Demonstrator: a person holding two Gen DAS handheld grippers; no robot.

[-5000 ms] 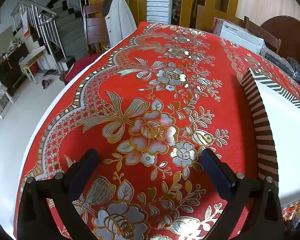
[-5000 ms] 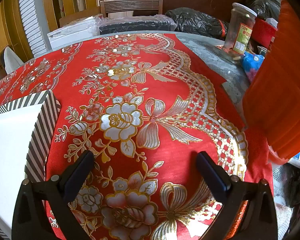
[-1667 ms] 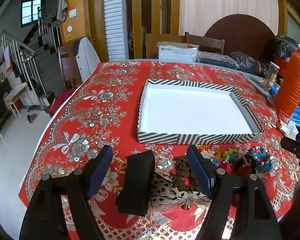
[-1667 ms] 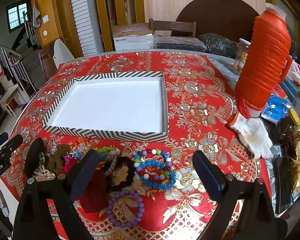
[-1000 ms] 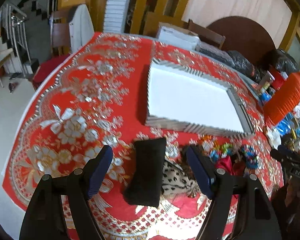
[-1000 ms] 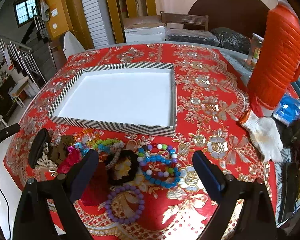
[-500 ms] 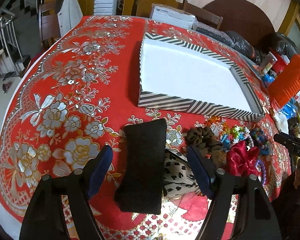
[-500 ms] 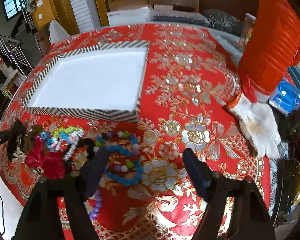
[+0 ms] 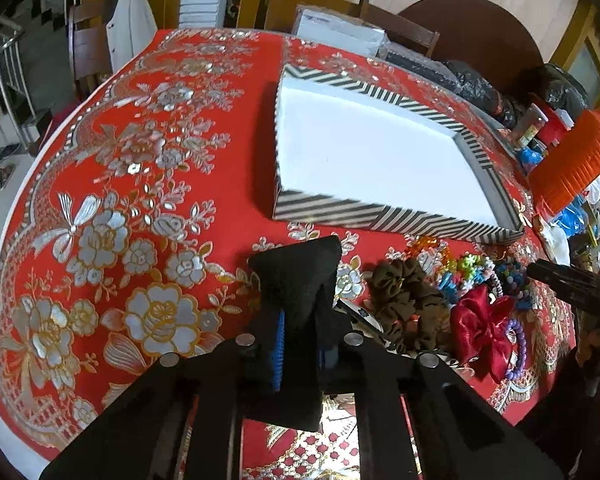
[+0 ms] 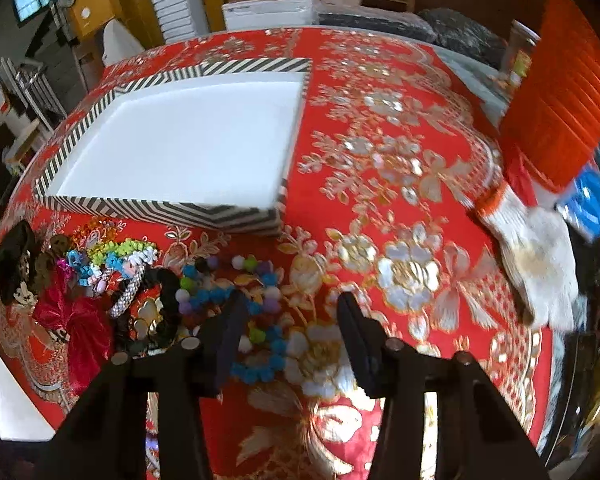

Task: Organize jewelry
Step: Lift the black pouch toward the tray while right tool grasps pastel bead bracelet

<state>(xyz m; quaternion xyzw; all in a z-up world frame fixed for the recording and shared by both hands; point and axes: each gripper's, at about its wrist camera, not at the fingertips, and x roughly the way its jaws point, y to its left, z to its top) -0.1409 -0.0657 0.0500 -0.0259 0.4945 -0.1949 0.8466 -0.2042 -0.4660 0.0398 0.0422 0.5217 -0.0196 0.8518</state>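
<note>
My left gripper [image 9: 300,336] is shut on a black velvet pillow [image 9: 296,280] at the near edge of the red cloth. Right of it lie a brown scrunchie [image 9: 404,292] and a red bow [image 9: 480,328]. The striped white tray [image 9: 384,216] stands beyond; it also shows in the right wrist view [image 10: 160,208]. My right gripper [image 10: 292,320] is partly open, low over a blue and multicoloured bead bracelet [image 10: 256,336]. Its fingers stand on either side of the bracelet's right part. More bracelets [image 10: 116,260] and the red bow [image 10: 72,320] lie to its left.
An orange ribbed jug [image 10: 568,80] stands at the right edge with a white work glove [image 10: 536,248] and blue packets beside it. Chairs, boxes and black bags line the table's far side. The table edge drops off at the left, with stairs beyond.
My left gripper has shut on the black pillow. My right gripper has narrowed and dropped over the blue bead bracelet.
</note>
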